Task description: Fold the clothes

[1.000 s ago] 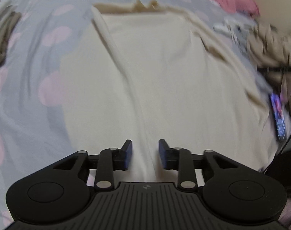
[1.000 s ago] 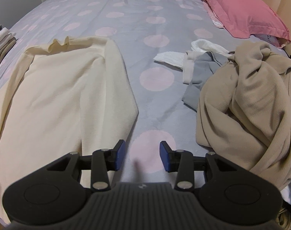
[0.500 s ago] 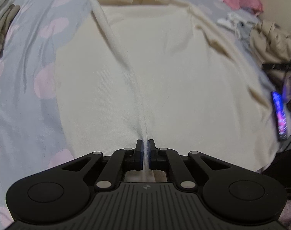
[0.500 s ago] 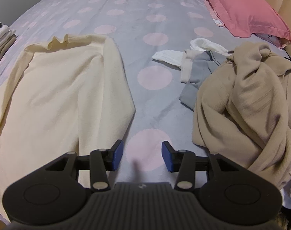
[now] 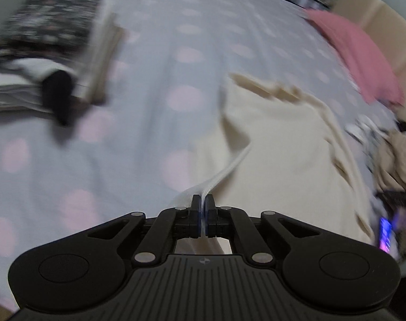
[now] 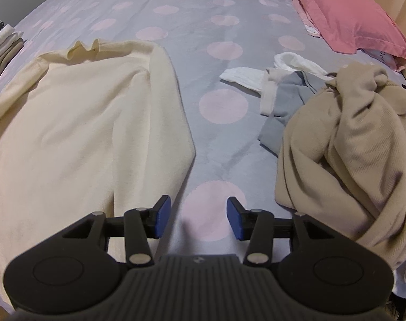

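A cream sweater (image 6: 77, 133) lies spread on the grey bedspread with pink dots, its neck at the far end. In the left wrist view the same cream sweater (image 5: 283, 144) lies to the right, and my left gripper (image 5: 203, 214) is shut on a raised fold of its cloth, which stretches up from the garment to the pads. My right gripper (image 6: 197, 219) is open just above the bedspread, beside the sweater's right edge, with nothing between its fingers.
A heap of beige (image 6: 350, 147), grey (image 6: 286, 101) and white (image 6: 245, 77) clothes lies right of the sweater. A pink pillow (image 6: 350, 8) sits at the far right. Folded clothes (image 5: 42, 53) are stacked at the left. A lit phone (image 5: 385, 232) lies at the bed's right edge.
My left gripper shut on a fold of the cream sweater, then swung left, lifting the fold off the bed. The right gripper has opened slightly wider and barely moved.
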Motion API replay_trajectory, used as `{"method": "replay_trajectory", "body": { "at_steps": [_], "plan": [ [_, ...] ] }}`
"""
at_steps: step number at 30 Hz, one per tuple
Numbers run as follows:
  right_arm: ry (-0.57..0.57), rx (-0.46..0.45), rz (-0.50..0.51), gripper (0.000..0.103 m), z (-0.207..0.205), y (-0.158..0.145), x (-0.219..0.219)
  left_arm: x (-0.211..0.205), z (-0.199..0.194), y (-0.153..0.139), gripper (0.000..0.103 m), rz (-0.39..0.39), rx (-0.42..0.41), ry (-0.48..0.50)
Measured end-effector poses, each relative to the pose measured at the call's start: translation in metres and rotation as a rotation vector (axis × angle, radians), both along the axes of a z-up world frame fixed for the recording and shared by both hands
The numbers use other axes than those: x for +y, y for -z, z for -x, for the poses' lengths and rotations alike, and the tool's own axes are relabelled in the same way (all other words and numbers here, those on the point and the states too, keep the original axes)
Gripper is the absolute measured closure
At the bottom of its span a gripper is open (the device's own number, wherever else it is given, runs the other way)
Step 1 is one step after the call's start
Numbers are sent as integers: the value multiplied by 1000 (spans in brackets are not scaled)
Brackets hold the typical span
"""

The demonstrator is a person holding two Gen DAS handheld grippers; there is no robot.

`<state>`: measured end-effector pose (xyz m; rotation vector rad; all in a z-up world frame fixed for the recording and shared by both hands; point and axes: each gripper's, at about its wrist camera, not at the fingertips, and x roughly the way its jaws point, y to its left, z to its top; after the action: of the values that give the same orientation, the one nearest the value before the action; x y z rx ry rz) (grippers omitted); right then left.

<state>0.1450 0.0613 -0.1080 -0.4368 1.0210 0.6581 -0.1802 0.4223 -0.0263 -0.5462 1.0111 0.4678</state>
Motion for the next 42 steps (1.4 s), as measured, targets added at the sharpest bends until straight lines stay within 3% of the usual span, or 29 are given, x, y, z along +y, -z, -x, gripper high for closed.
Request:
{"method": "replay_trajectory", "body": {
  "at_steps": [7, 10, 14, 19, 26, 27, 29, 32, 36, 42],
  "plan": [
    [35, 5, -9, 54, -8, 3, 1, 84, 12, 4, 103, -74, 58, -173],
    [75, 11, -30, 56, -14, 5, -3, 117, 17, 19, 102, -53, 44, -261],
    [135, 61, -90, 58, -24, 10, -11, 126, 15, 33, 100, -37, 49, -307],
    [186, 141, -148, 58, -31, 20, -13, 115, 8, 30, 86, -49, 51, -291],
    [205, 297, -209, 58, -24, 36, -6, 89, -7, 26, 78, -101, 60, -214],
    [196, 312, -209, 61, -22, 38, -4, 85, -9, 25, 77, -113, 61, -201],
    [171, 343, -212, 89, -17, 40, 1, 81, -12, 24, 76, -124, 63, -188],
    [173, 288, -228, 95, -11, 27, 6, 78, -15, 25, 76, -132, 75, -177],
    [122, 188, -323, 95, 5, -7, 16, 74, -16, 25, 76, -144, 85, -163],
    [-8, 191, -311, 95, 29, -8, 48, 70, -20, 25, 76, -157, 88, -148]
  ]
}}
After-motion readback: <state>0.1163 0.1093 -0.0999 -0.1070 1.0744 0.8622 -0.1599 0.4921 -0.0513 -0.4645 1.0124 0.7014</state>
